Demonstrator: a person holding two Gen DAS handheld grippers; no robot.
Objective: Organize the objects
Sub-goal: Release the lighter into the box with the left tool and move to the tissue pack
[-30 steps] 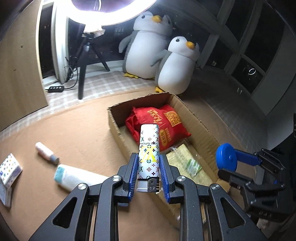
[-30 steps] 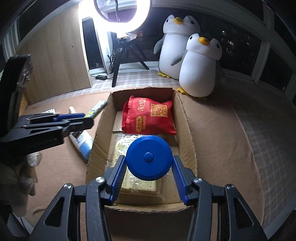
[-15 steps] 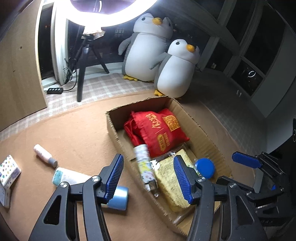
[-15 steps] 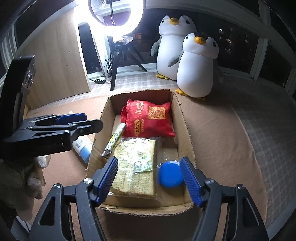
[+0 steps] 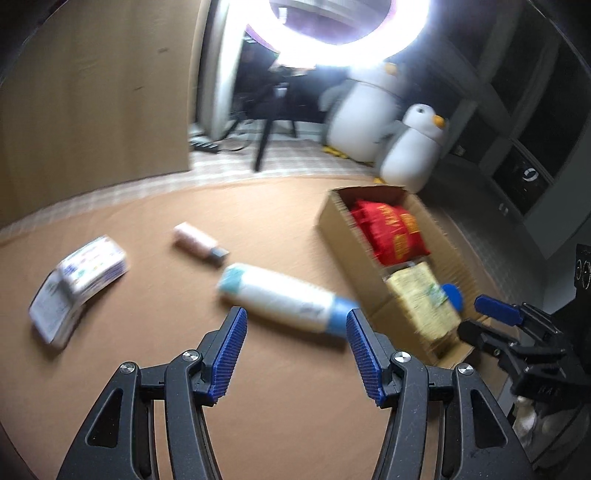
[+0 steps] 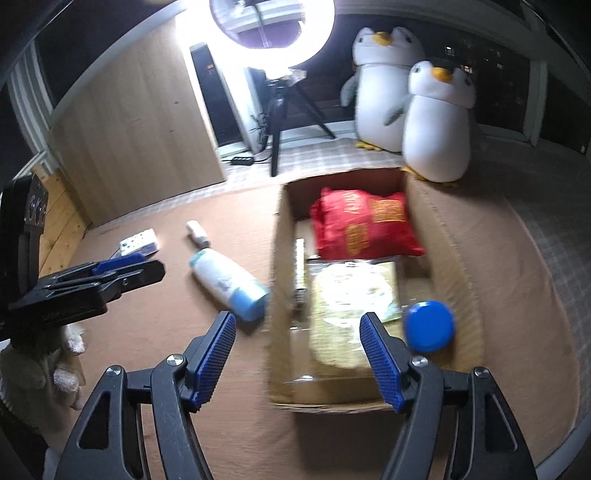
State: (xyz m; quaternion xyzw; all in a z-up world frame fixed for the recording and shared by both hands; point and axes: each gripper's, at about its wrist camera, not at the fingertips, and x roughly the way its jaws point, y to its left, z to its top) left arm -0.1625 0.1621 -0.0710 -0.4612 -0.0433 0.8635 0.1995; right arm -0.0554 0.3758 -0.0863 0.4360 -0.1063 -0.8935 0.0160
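Cardboard box (image 6: 454,258) open-topped, partly filled.

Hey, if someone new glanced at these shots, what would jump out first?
Probably the glaring ring light at the top, with two plush penguins beside it. Below them sits an open cardboard box holding a red bag and a blue round lid, while a white bottle lies on the brown surface to its left.

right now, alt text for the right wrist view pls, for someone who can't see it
The right gripper, open and empty, hangs over the near end of a cardboard box holding a red bag, a pale clear-wrapped packet, a blue round container and a slim patterned stick. Left of the box, a white bottle with a blue cap lies on the brown mat, with the left gripper at the picture's left edge.
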